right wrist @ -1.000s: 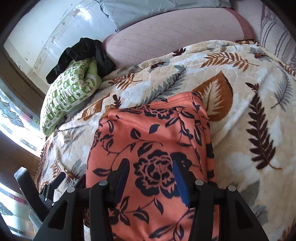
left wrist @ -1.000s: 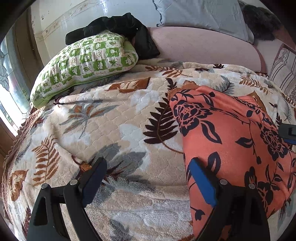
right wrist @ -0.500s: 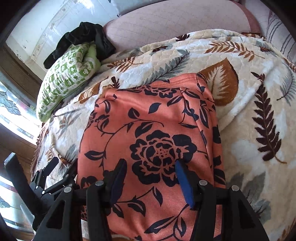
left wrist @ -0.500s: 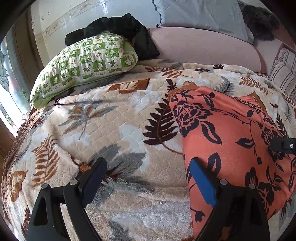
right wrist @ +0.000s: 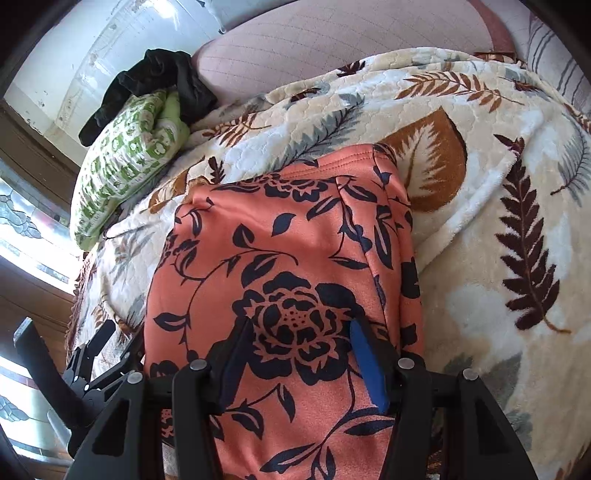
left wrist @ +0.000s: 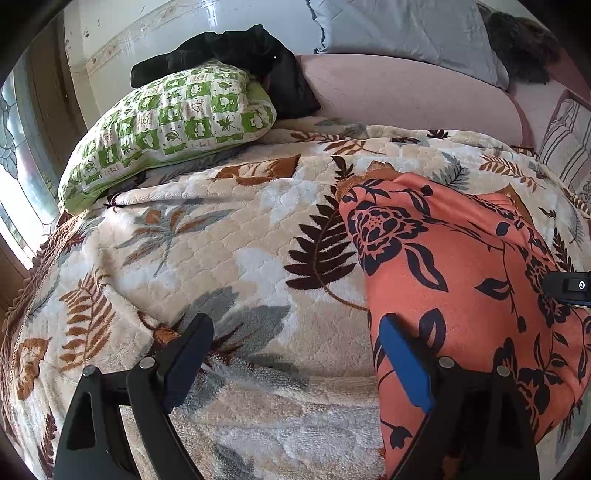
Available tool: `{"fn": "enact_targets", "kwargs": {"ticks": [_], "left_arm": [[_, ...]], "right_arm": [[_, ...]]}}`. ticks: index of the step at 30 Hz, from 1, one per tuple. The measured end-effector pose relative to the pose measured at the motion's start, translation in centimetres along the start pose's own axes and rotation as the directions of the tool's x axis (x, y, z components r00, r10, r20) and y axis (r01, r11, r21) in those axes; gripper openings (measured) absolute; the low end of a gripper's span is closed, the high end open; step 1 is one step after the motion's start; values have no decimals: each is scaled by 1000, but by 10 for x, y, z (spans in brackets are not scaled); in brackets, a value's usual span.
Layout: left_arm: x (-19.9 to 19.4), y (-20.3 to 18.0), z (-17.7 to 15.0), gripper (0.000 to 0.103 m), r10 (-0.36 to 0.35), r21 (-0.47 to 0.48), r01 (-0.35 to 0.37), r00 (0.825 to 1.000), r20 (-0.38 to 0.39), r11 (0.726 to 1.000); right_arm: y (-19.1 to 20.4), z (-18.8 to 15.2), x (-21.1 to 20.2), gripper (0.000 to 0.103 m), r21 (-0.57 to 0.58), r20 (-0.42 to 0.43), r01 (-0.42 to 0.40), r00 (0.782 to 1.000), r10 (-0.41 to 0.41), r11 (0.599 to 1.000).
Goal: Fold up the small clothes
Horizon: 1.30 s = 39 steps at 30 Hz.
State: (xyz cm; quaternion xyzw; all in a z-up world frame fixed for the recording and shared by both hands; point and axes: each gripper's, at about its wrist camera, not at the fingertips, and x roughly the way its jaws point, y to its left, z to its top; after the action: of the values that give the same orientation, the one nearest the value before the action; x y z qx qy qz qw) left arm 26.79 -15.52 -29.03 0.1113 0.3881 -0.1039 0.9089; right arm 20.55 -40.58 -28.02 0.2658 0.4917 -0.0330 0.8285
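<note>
An orange garment with a dark flower print (left wrist: 461,273) lies folded on the leaf-pattern blanket (left wrist: 221,236); it also shows in the right wrist view (right wrist: 295,266). My left gripper (left wrist: 295,339) is open wide at the garment's left edge, its right finger over the cloth, its left finger over the blanket. My right gripper (right wrist: 299,339) is open and empty, both fingers low over the middle of the garment. The right gripper's tip (left wrist: 570,286) shows at the right edge of the left wrist view. The left gripper (right wrist: 92,354) shows at lower left in the right wrist view.
A green and white pillow (left wrist: 170,125) lies at the far left with a black garment (left wrist: 240,48) on top. A pink headboard cushion (left wrist: 406,96) and a grey pillow (left wrist: 406,26) are behind. A window (right wrist: 22,236) is at the left.
My right gripper has moved forward over the garment, so the flower print sits nearer between its fingers. The left gripper has stayed almost still.
</note>
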Motion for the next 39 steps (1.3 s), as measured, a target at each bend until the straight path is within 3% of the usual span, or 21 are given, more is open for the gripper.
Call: {"fn": "enact_targets", "kwargs": {"ticks": [9, 13, 16, 20, 24, 29, 39], "left_arm": [[0, 1, -1, 91, -3, 3, 3, 1000, 0, 1000], [2, 2, -2, 93, -6, 3, 6, 1000, 2, 1000], [3, 4, -3, 94, -9, -2, 9, 1000, 4, 1000], [4, 7, -5, 94, -23, -13, 23, 1000, -3, 1000], [7, 13, -9, 94, -44, -22, 43, 999, -17, 999], [13, 23, -15, 94, -91, -71, 87, 994, -66, 994], [3, 23, -13, 94, -69, -19, 69, 997, -24, 997]], "right_arm": [[-8, 2, -20, 59, 29, 55, -49, 997, 47, 998], [-7, 0, 0, 59, 16, -24, -36, 999, 36, 999], [1, -2, 4, 67, -36, -19, -8, 1000, 7, 999], [3, -2, 2, 68, -48, -14, -11, 1000, 11, 999], [-7, 2, -8, 68, 1, 7, -62, 998, 62, 998], [-14, 7, -19, 68, 24, 55, -66, 996, 64, 998], [-22, 11, -26, 68, 33, 103, -34, 994, 30, 999]]}}
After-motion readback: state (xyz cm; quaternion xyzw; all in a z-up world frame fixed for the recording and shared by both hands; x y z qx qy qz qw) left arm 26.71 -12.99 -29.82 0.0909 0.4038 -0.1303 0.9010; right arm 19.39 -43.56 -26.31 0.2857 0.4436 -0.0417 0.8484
